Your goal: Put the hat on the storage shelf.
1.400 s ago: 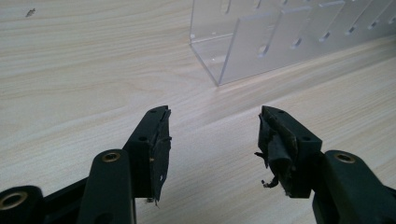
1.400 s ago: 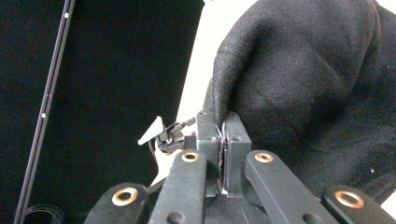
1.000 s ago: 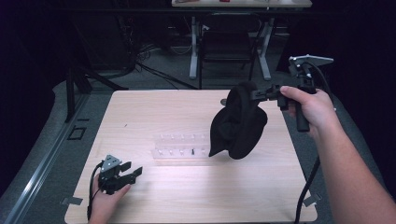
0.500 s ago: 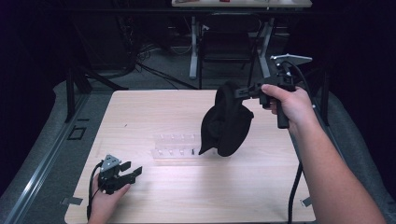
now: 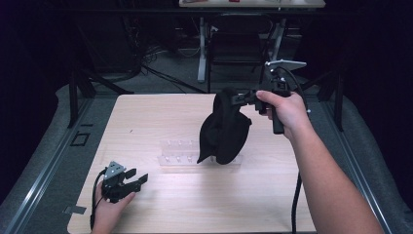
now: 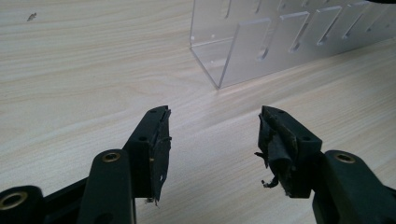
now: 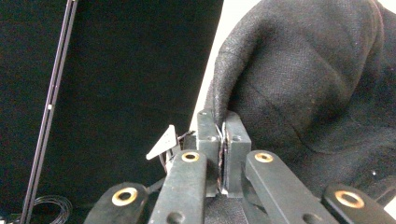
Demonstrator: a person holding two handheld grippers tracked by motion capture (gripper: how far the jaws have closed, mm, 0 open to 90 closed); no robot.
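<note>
Right gripper (image 5: 242, 99) raised over the table (image 5: 160, 112), jaws pinching a black cloth (image 5: 224, 129), cloth hanging below it, perhaps brushing the clear rack (image 5: 178, 152), left gripper (image 5: 138, 178) resting low, jaws spread, empty.

Black cloth (image 5: 224, 129) hides right part of clear rack (image 5: 182, 152); rack cut off by left gripper view's top edge

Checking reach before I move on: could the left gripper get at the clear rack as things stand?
Probably yes. The left gripper is open and points at the clear rack across bare table; the black cloth hangs over the rack's far end.
</note>
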